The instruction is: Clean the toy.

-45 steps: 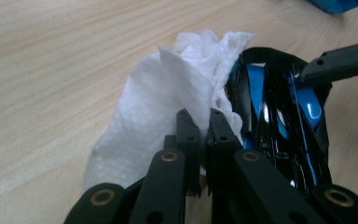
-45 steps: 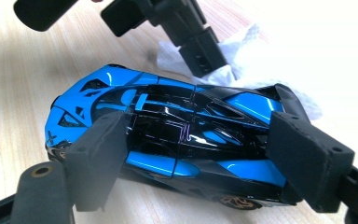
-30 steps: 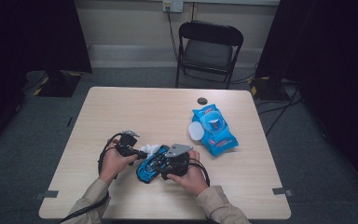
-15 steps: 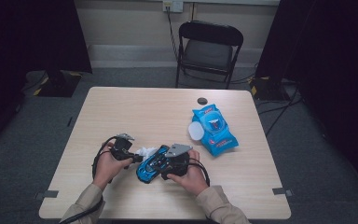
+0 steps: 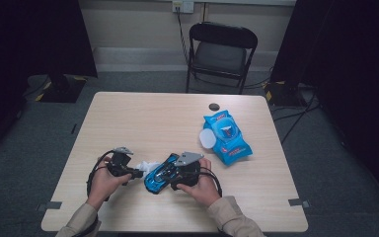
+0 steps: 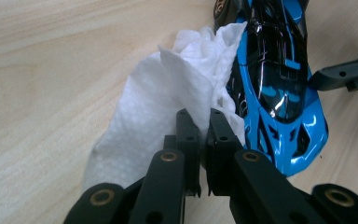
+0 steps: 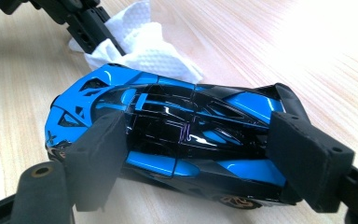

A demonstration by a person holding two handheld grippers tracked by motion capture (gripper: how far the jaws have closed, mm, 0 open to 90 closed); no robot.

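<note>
Wiping step, near table's [image 5: 128, 113] front edge: right gripper [image 7: 191, 163] clamps the blue toy car [image 7: 168, 130] (jaws wide), left gripper [image 6: 204, 135] pinches a paper wipe [image 6: 168, 102] shut. Next prob needs rubbing w/ it along car's side.

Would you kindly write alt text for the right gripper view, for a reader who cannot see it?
The right claw holds a glossy blue and black toy car by its sides on a pale wooden table. Beyond the car, the left claw pinches a crumpled white wipe that lies against the car's far side.
</note>
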